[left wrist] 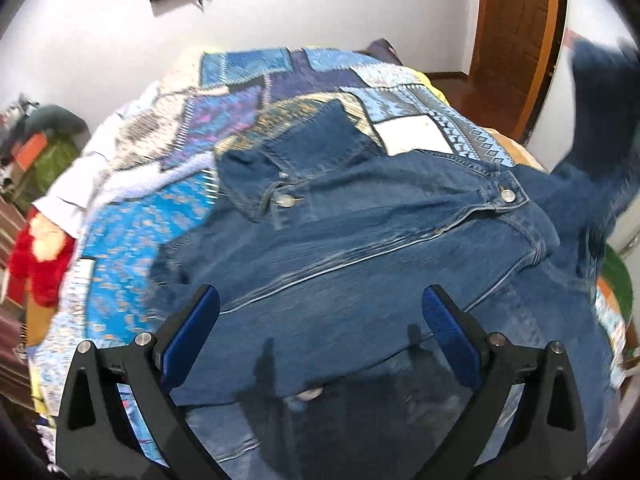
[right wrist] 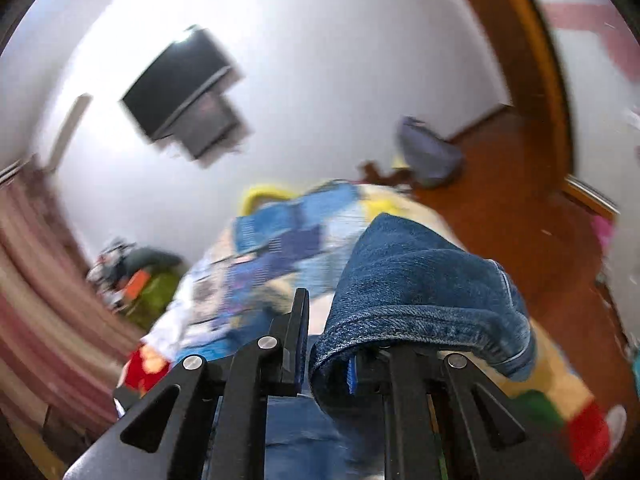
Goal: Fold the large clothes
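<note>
Jacket (left wrist: pixel 360 240) spread under your left gripper (left wrist: pixel 320 316), jaws wide, your right gripper (right wrist: pixel 320 344) pinching its sleeve (right wrist: pixel 420 280).

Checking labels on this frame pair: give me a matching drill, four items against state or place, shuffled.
Column 1:
1. left gripper
2. right gripper
3. denim jacket
4. dark screen

Column 2:
A. mounted on the white wall
B. open, nothing between its pads
C. spread on the patchwork quilt
D. shut on a denim edge

Pairs: 1-B, 2-D, 3-C, 4-A
</note>
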Demonstrator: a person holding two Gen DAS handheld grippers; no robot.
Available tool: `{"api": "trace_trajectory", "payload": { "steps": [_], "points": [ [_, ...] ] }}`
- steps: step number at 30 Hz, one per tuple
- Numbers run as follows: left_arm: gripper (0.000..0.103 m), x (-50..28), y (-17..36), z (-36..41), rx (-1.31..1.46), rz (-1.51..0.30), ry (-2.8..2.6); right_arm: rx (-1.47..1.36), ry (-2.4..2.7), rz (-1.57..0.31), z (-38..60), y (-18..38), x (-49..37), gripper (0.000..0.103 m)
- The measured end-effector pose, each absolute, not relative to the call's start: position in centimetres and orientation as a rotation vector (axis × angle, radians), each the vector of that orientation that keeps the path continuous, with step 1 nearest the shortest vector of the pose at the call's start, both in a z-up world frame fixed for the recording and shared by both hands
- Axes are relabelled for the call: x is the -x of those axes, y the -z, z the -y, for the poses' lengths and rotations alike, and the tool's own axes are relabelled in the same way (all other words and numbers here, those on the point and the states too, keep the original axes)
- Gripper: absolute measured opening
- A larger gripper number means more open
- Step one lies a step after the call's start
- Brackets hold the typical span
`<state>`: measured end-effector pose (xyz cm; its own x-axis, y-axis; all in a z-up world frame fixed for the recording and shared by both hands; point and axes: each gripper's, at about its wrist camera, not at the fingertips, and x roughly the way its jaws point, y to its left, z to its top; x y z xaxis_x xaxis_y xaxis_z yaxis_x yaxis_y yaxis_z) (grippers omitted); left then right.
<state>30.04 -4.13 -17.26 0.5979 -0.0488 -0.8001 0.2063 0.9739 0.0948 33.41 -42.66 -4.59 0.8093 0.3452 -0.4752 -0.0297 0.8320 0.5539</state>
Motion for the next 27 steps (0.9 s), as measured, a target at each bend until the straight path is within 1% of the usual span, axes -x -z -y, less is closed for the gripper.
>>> {"api": "trace_trajectory", "payload": {
  "steps": [3, 6, 9, 11, 14, 17, 19, 23, 27],
  "points": [
    [0.102, -28.6, 16.7, 2.1, -0.122, -0.922, 0.157, -0.538, -0.328, -0.611, 36.9, 4.0, -34.8, 0.013],
    [0.102, -27.4, 16.6, 0.2, -0.096, -0.924, 0.13, -0.518, -0.428, -0.679, 30.7, 6.0, -36.3, 0.013],
    [0.102, -26.4, 16.8, -1.4, -0.106, -0.915, 0.075, -0.502, -0.487, -0.817, 25.2, 10.3, -37.8, 0.013],
    [0.102, -26.0, 17.2, -2.7, -0.082, -0.934, 0.056, -0.49, -0.499, -0.938, 22.2, 14.3, -38.4, 0.013],
    [0.102, -25.6, 17.9, -4.2, -0.043, -0.956, 0.038, -0.451, -0.485, -1.089, 19.9, 19.3, -38.0, 0.013],
    [0.102, -25.5, 18.3, -4.9, -0.02, -0.977, 0.033, -0.389, -0.447, -1.205, 19.9, 21.9, -36.9, 0.013],
    [0.102, -25.6, 18.5, -4.7, -0.012, -0.988, 0.044, -0.335, -0.462, -1.267, 20.1, 22.5, -36.3, 0.013],
    [0.102, -25.7, 17.8, -2.8, -0.033, -0.974, 0.083, -0.304, -0.494, -1.255, 21.7, 21.4, -34.2, 0.014],
    [0.102, -25.9, 16.4, 0.3, -0.07, -0.938, 0.15, -0.286, -0.508, -1.225, 23.1, 19.0, -32.4, 0.014]
  ]
}}
